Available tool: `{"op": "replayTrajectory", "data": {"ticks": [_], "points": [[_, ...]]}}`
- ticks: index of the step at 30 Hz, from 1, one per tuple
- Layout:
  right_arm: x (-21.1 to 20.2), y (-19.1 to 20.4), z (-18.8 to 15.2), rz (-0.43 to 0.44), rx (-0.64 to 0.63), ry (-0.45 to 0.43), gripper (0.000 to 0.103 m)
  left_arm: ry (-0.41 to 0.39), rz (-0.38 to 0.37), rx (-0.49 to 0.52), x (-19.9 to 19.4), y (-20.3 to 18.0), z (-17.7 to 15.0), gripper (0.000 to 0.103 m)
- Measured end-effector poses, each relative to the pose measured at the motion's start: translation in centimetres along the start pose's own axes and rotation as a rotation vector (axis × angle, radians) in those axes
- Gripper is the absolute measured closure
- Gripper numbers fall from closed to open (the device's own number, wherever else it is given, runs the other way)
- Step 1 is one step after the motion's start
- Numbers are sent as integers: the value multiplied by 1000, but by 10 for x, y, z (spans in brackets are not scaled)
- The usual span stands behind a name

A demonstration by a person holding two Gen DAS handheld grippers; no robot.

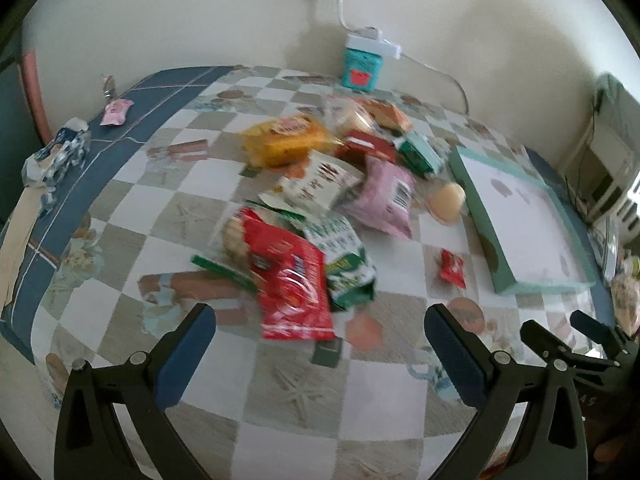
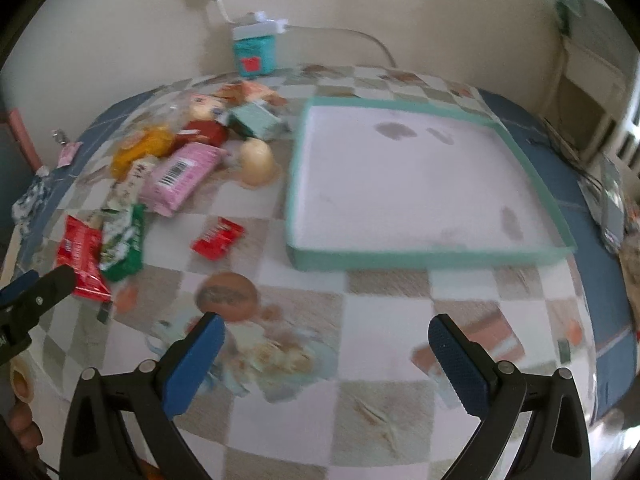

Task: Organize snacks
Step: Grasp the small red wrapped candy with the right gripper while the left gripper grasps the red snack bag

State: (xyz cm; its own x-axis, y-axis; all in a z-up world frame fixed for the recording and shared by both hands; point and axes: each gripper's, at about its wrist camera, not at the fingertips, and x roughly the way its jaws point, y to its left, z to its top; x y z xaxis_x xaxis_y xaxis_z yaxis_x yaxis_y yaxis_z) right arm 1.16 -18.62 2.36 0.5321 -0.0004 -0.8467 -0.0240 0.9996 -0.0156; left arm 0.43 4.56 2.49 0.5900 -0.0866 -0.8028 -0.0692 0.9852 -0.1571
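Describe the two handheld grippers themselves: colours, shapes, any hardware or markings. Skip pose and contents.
The left gripper and the right gripper look the same: black plastic triangular finger frames with cut-out openings, silver round pivot screws, and blue textured rubber pads lining the inner faces. No cables show. Faint pale lettering marks the right gripper's body in the left view, unreadable.

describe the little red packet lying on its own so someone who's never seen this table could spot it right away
Start at the big teal tray on the checked tablecloth. Just off the tray's left wall, between it and the snack heap, lies a small red packet alone on a pale square. Unlike the bigger red bag overlapping a green one at the heap's near end, it touches nothing.
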Motion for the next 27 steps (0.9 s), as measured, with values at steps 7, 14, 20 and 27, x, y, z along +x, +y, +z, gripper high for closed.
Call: {"op": "replayTrajectory", "data": {"ticks": [7,14,20,27], "points": [[10,45,19,66,-83,-24,0,6,38,-52,9,26,8,0],[28,61,21,120,-152,-6,0,51,18,-85,26,36,10,0],[45,66,28,121,-172,11,3,57,22,-71,35,31,16,11],[64,64,35,125,-150,48,24,73,1,-68,43,29,16,30]]}}
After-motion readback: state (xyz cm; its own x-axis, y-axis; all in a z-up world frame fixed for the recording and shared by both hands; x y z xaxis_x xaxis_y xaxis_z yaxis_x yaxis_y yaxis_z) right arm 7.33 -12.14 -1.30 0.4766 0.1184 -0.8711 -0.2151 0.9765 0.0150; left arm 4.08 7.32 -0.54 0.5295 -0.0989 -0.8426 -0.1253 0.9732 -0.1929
